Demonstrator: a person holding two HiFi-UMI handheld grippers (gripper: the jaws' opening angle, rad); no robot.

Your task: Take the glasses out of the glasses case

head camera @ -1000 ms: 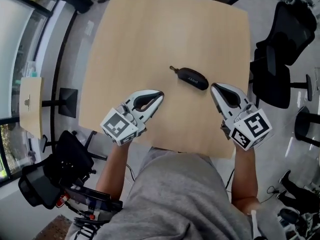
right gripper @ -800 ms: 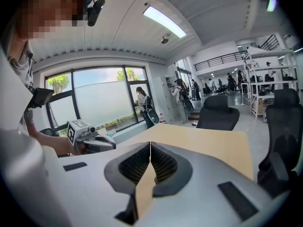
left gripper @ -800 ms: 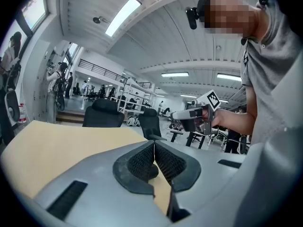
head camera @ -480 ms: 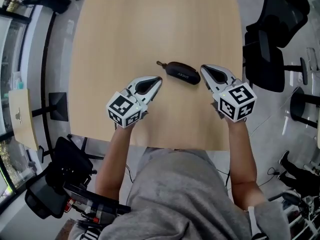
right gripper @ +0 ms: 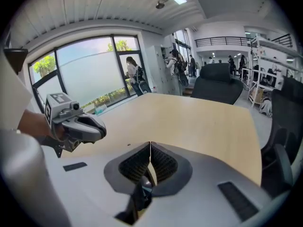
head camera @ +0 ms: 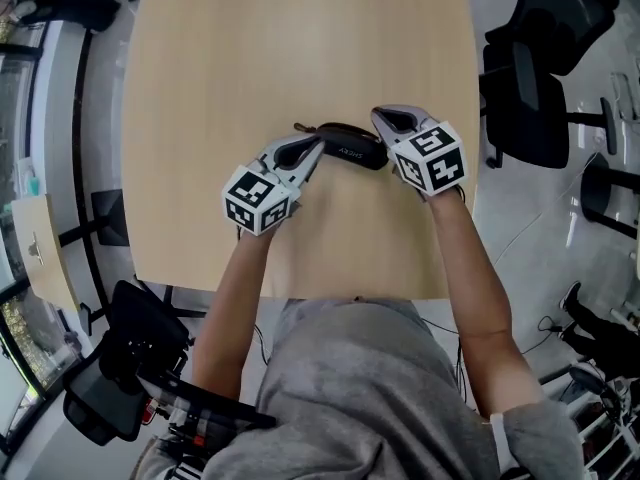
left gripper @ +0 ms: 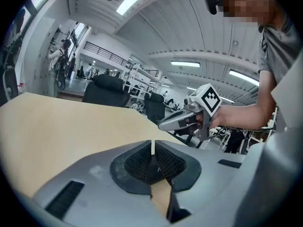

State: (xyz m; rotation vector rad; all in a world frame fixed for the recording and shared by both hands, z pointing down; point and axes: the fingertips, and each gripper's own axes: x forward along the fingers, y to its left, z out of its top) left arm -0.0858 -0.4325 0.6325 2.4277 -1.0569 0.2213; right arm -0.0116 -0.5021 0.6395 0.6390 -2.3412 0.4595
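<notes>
The black glasses case (head camera: pixel 350 146) lies closed on the light wooden table (head camera: pixel 250 58), a small pull sticking out at its left end. My left gripper (head camera: pixel 317 146) comes in from the lower left; its tip is at the case's left end and its jaws are shut and empty. My right gripper (head camera: pixel 379 116) is at the case's right end, also shut with nothing held. In the left gripper view the pads (left gripper: pixel 152 148) meet over bare table, with the right gripper (left gripper: pixel 163 123) ahead. In the right gripper view the left gripper (right gripper: pixel 100 126) hangs to the left.
Black office chairs (head camera: pixel 540 68) stand off the table's right edge, and another chair (head camera: pixel 120 368) sits at the lower left. A glass wall runs along the left. The table's near edge (head camera: pixel 300 290) is just in front of my body.
Both grippers have come down and forward, closing in on the case from either side. The case has not moved on the table. Both jaws stayed shut.
</notes>
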